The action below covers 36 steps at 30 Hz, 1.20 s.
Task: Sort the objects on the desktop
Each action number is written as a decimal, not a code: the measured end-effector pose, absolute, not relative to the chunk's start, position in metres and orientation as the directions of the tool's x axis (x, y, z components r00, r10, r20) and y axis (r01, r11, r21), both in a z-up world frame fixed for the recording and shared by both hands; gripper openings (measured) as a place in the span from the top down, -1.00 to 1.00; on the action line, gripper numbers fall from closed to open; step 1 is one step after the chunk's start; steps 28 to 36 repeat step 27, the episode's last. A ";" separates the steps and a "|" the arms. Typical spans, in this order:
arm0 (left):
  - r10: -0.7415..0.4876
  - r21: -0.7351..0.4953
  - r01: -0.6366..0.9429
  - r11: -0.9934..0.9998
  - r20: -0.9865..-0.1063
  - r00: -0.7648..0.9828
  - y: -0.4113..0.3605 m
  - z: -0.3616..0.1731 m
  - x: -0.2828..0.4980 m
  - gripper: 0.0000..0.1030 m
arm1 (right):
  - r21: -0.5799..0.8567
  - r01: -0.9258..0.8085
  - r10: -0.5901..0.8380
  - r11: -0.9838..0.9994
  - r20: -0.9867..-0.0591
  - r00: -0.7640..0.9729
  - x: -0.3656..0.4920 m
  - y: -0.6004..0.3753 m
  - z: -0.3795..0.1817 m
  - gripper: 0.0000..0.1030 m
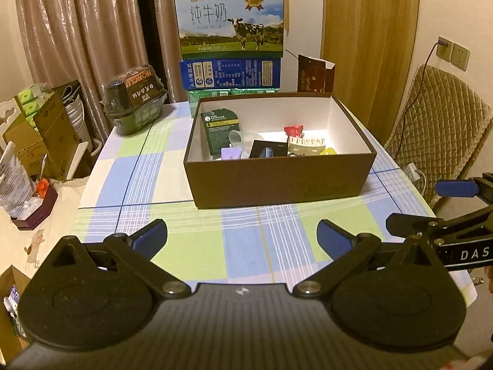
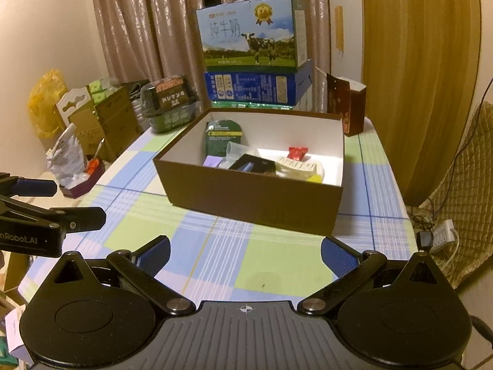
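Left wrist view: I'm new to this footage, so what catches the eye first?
A brown box sits mid-table on the checked cloth, holding small odds and ends. Behind it stands a stack of milk cartons. Both grippers, left and right, hang open and empty.

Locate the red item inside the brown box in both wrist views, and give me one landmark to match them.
Left wrist view: the red item lies right of centre, inside the brown box near its back wall.
Right wrist view: it sits centre-right, again toward the box's back.
Shared landmark: the cow-printed milk carton behind the box.
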<state>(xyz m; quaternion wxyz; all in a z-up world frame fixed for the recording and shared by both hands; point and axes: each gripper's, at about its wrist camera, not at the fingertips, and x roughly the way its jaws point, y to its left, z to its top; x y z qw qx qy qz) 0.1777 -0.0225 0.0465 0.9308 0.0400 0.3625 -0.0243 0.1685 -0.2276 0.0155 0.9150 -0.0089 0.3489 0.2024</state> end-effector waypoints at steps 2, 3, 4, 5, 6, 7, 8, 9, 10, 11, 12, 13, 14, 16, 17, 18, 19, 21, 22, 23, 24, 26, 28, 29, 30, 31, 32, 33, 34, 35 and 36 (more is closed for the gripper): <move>-0.017 0.057 0.076 0.995 -0.681 0.732 -0.023 0.045 0.174 -0.98 | 0.125 -0.378 0.365 0.917 -0.643 0.673 0.165 -0.227 0.015 -0.96; -0.016 0.058 0.076 0.995 -0.682 0.731 -0.023 0.045 0.173 -0.98 | 0.126 -0.378 0.365 0.917 -0.644 0.673 0.164 -0.227 0.015 -0.96; -0.016 0.059 0.076 0.995 -0.684 0.729 -0.023 0.044 0.171 -0.98 | 0.125 -0.379 0.365 0.917 -0.645 0.672 0.162 -0.227 0.014 -0.96; -0.015 0.059 0.076 0.995 -0.687 0.727 -0.023 0.043 0.169 -0.98 | 0.123 -0.379 0.364 0.917 -0.646 0.671 0.160 -0.226 0.014 -0.96; -0.014 0.060 0.075 0.995 -0.689 0.725 -0.023 0.042 0.168 -0.98 | 0.121 -0.380 0.363 0.917 -0.648 0.670 0.159 -0.226 0.013 -0.96; -0.014 0.059 0.075 0.995 -0.691 0.723 -0.023 0.041 0.166 -0.98 | 0.119 -0.380 0.362 0.917 -0.649 0.670 0.157 -0.225 0.013 -0.96; -0.015 0.058 0.076 0.995 -0.693 0.721 -0.023 0.041 0.164 -0.98 | 0.117 -0.382 0.362 0.917 -0.649 0.669 0.155 -0.225 0.013 -0.96; -0.015 0.057 0.076 0.995 -0.694 0.719 -0.023 0.040 0.163 -0.98 | 0.116 -0.381 0.360 0.917 -0.650 0.669 0.153 -0.225 0.013 -0.96; -0.015 0.057 0.075 0.996 -0.696 0.718 -0.023 0.039 0.162 -0.98 | 0.114 -0.380 0.358 0.918 -0.650 0.670 0.152 -0.225 0.012 -0.96; -0.014 0.057 0.075 0.996 -0.697 0.717 -0.023 0.039 0.161 -0.98 | 0.114 -0.379 0.357 0.918 -0.651 0.670 0.151 -0.226 0.012 -0.96; -0.016 0.056 0.076 0.996 -0.699 0.715 -0.023 0.038 0.159 -0.98 | 0.114 -0.379 0.357 0.918 -0.652 0.669 0.150 -0.226 0.012 -0.96; -0.016 0.055 0.076 0.996 -0.700 0.714 -0.023 0.037 0.158 -0.98 | 0.113 -0.379 0.356 0.919 -0.654 0.668 0.149 -0.226 0.011 -0.96; -0.016 0.055 0.076 0.996 -0.701 0.713 -0.024 0.037 0.157 -0.98 | 0.112 -0.378 0.355 0.919 -0.655 0.667 0.148 -0.226 0.011 -0.96; -0.017 0.053 0.076 0.996 -0.703 0.711 -0.024 0.036 0.156 -0.98 | 0.113 -0.379 0.354 0.919 -0.659 0.663 0.147 -0.226 0.009 -0.96; -0.016 0.053 0.075 0.996 -0.704 0.710 -0.024 0.035 0.155 -0.98 | 0.113 -0.379 0.354 0.919 -0.661 0.661 0.146 -0.226 0.009 -0.96; -0.016 0.053 0.075 0.996 -0.704 0.710 -0.025 0.035 0.154 -0.98 | 0.114 -0.379 0.355 0.918 -0.663 0.659 0.146 -0.226 0.008 -0.96; -0.015 0.054 0.074 0.996 -0.704 0.710 -0.025 0.034 0.154 -0.98 | 0.115 -0.381 0.356 0.917 -0.664 0.657 0.145 -0.226 0.008 -0.96; -0.014 0.053 0.072 0.996 -0.705 0.709 -0.025 0.034 0.153 -0.98 | 0.116 -0.384 0.358 0.916 -0.667 0.654 0.144 -0.226 0.007 -0.96; -0.013 0.052 0.071 0.996 -0.705 0.710 -0.025 0.034 0.153 -0.98 | 0.117 -0.385 0.360 0.915 -0.667 0.652 0.144 -0.226 0.006 -0.96; -0.014 0.052 0.071 0.996 -0.703 0.711 -0.025 0.034 0.152 -0.98 | 0.117 -0.386 0.361 0.915 -0.667 0.652 0.144 -0.226 0.006 -0.96; -0.014 0.052 0.070 0.996 -0.702 0.712 -0.025 0.034 0.151 -0.98 | 0.118 -0.388 0.362 0.914 -0.667 0.651 0.144 -0.226 0.006 -0.96; -0.012 0.053 0.069 0.996 -0.701 0.713 -0.025 0.034 0.150 -0.98 | 0.120 -0.390 0.366 0.913 -0.666 0.650 0.143 -0.225 0.006 -0.96; -0.011 0.053 0.068 0.996 -0.701 0.713 -0.025 0.034 0.150 -0.98 | 0.121 -0.391 0.366 0.913 -0.666 0.650 0.144 -0.225 0.006 -0.96; -0.011 0.053 0.068 0.996 -0.701 0.713 -0.025 0.034 0.150 -0.98 | 0.121 -0.391 0.366 0.913 -0.666 0.650 0.144 -0.225 0.006 -0.96; -0.011 0.053 0.068 0.996 -0.701 0.713 -0.025 0.034 0.150 -0.98 | 0.121 -0.391 0.366 0.913 -0.666 0.650 0.144 -0.225 0.006 -0.96; -0.011 0.053 0.068 0.996 -0.701 0.713 -0.025 0.034 0.150 -0.98 | 0.121 -0.391 0.366 0.913 -0.666 0.650 0.144 -0.225 0.006 -0.96; -0.011 0.053 0.068 0.996 -0.701 0.713 -0.025 0.034 0.150 -0.98 | 0.121 -0.391 0.366 0.913 -0.666 0.650 0.144 -0.225 0.006 -0.96; -0.011 0.053 0.068 0.996 -0.701 0.713 -0.025 0.034 0.150 -0.98 | 0.121 -0.391 0.366 0.913 -0.666 0.650 0.144 -0.225 0.006 -0.96; -0.011 0.053 0.068 0.996 -0.701 0.713 -0.025 0.034 0.150 -0.98 | 0.121 -0.391 0.366 0.913 -0.666 0.650 0.144 -0.225 0.006 -0.96; -0.011 0.053 0.068 0.996 -0.701 0.713 -0.025 0.034 0.150 -0.98 | 0.121 -0.391 0.366 0.913 -0.666 0.650 0.144 -0.225 0.006 -0.96; -0.011 0.053 0.068 0.996 -0.701 0.713 -0.025 0.034 0.150 -0.98 | 0.121 -0.391 0.366 0.913 -0.666 0.650 0.144 -0.225 0.006 -0.96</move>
